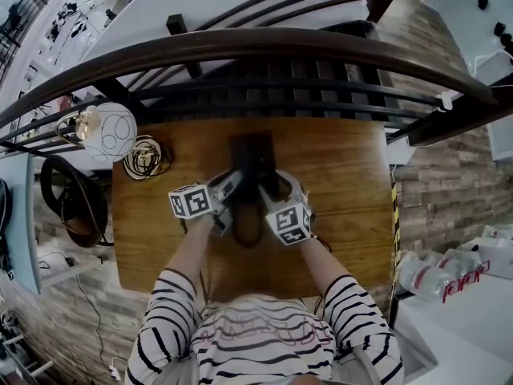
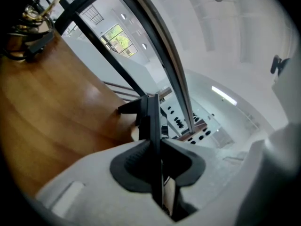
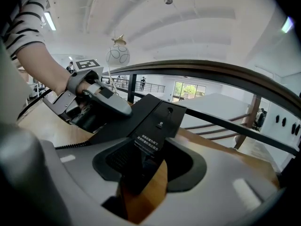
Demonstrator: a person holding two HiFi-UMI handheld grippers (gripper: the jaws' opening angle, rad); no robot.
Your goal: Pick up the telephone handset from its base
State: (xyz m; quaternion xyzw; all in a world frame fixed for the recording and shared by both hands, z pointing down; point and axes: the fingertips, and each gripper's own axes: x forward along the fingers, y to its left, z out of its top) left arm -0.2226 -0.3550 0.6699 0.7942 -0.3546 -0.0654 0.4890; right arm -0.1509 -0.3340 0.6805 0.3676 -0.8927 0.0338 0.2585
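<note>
A black telephone (image 1: 252, 171) lies in the middle of the wooden table (image 1: 345, 175), between my two grippers. My left gripper (image 1: 232, 184) has its pads closed on a thin black edge of the telephone (image 2: 151, 126), seen edge-on in the left gripper view. The right gripper view shows that same gripper (image 3: 101, 100) holding the telephone's left side. My right gripper (image 3: 146, 166) stands wide open. A flat black part with a white-print label (image 3: 150, 131) reaches down between its jaws, with bare wood showing beside it. Whether that part is handset or base I cannot tell. A coiled cord (image 3: 70, 145) trails left.
A white globe lamp (image 1: 106, 132) and a coil of cables (image 1: 147, 157) sit at the table's back left corner. A dark curved railing (image 1: 256, 46) runs just behind the table. Dark headphones (image 1: 76, 199) lie left of the table and plastic bottles (image 1: 437, 271) right of it.
</note>
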